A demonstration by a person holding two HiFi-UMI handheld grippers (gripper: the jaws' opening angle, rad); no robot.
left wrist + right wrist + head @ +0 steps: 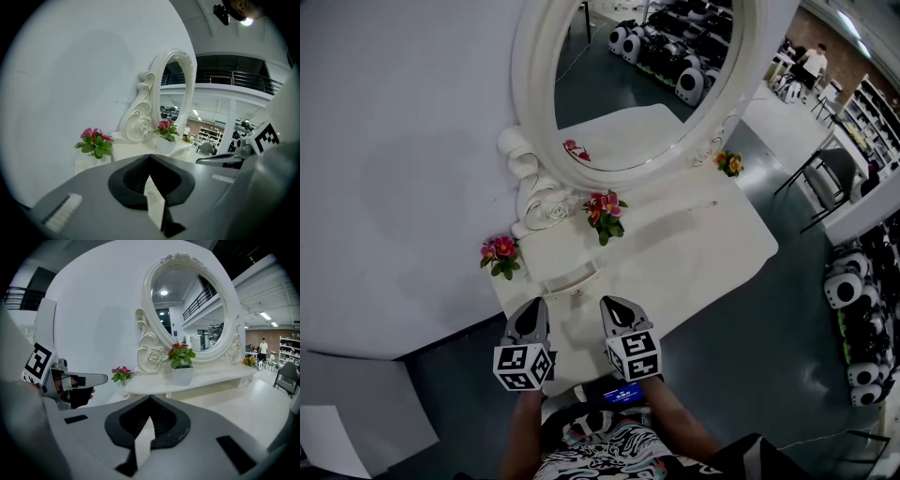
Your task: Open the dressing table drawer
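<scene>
While the left tool (532,305) and the right tool (617,302) hover side by side, both are closed and empty. Both point at the white, oval-mirrored dressing table (712,253).

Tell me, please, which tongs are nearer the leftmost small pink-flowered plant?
Left. The left tongs hover just short of the leftmost pink-flowered plant; the right tongs are beside them, further right.

Grey left gripper (534,304) and right gripper (610,303) carry black-and-white marker cubes (523,366); black-and-white patterned shirt (600,446).
</scene>
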